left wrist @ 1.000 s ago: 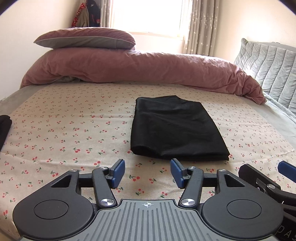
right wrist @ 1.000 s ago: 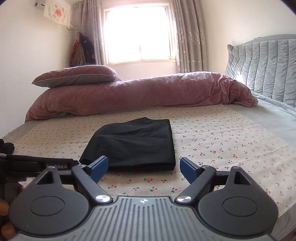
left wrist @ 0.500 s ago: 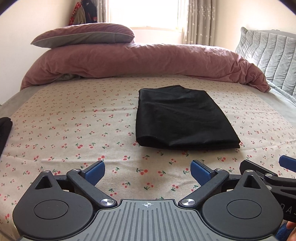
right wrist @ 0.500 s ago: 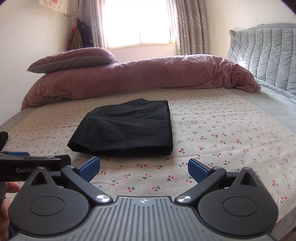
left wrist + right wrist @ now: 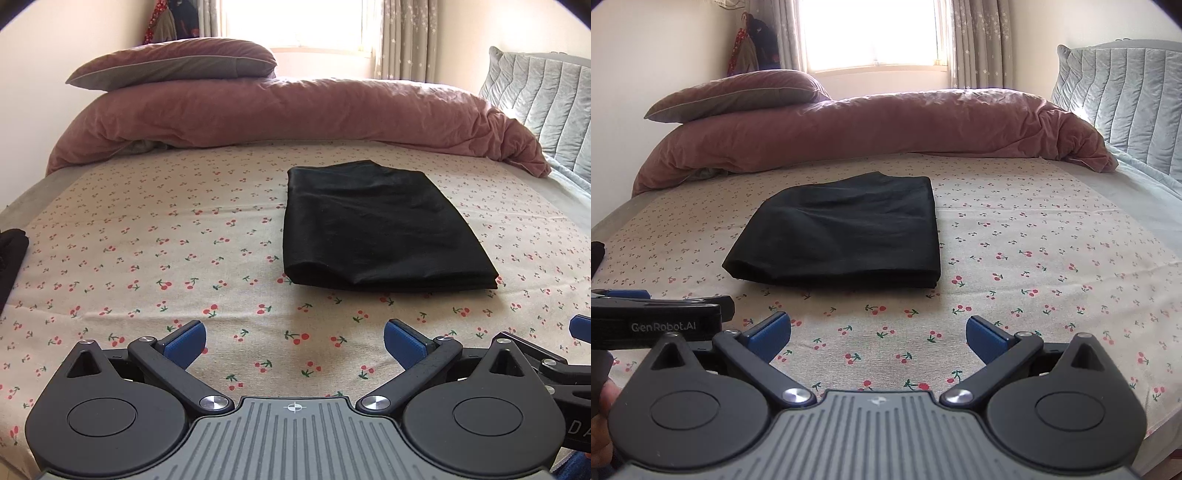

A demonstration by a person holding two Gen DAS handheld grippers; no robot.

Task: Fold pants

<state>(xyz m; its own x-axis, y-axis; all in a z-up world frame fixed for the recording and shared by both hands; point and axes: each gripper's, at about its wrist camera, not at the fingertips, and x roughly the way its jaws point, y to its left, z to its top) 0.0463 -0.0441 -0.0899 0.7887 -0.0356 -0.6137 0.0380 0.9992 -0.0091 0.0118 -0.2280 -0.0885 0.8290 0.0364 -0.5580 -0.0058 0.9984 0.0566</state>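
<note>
The black pants (image 5: 373, 229) lie folded into a flat rectangle on the cherry-print sheet (image 5: 155, 236); they also show in the right wrist view (image 5: 846, 236). My left gripper (image 5: 294, 343) is open and empty, hovering over the sheet in front of the pants' near edge. My right gripper (image 5: 878, 338) is open and empty, also short of the pants. The left gripper's body (image 5: 657, 321) shows at the left of the right wrist view.
A pink duvet (image 5: 288, 114) and pillow (image 5: 177, 66) lie across the far side of the bed. A grey quilted headboard (image 5: 546, 99) stands at the right. Another dark garment (image 5: 11, 254) lies at the left edge.
My left gripper's jaws have opened wide from a narrower gap. Both grippers have drawn back slightly from the folded pants, which have not moved.
</note>
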